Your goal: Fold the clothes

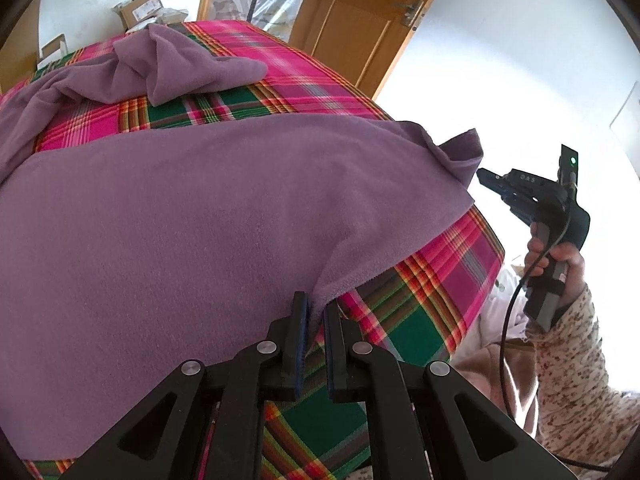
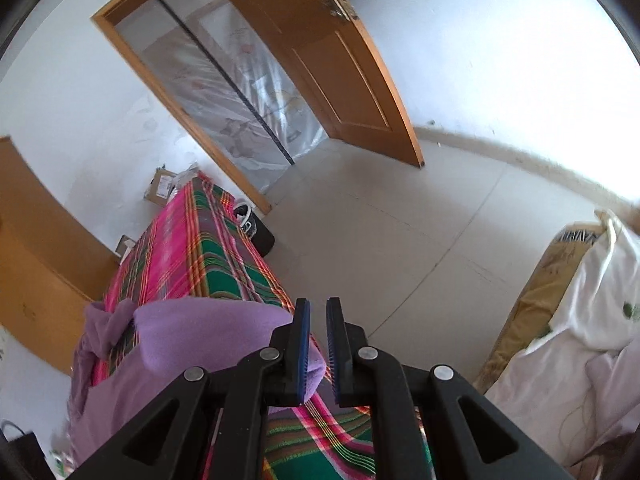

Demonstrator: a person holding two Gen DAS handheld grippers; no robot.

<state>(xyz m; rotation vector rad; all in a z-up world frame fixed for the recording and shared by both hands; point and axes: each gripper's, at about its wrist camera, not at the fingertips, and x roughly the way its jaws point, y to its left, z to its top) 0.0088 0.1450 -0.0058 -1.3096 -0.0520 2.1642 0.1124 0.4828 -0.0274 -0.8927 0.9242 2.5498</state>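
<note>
Your left gripper [image 1: 316, 320] jaws pinch the soft, limp purple fleece [image 1: 180, 208] corner; right gripper [image 2: 318, 324] jaws parted, empty beside it.

Left gripper [image 1: 316, 320] pinching, right gripper [image 2: 318, 324] slightly parted, empty.

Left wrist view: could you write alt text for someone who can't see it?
A purple fleece garment lies spread over a pink-and-green plaid cover, one corner between the left gripper's fingers. To the right, a hand holds the right gripper off the cover's edge.

Both wrist views over bed [image 1: 448, 272]
</note>
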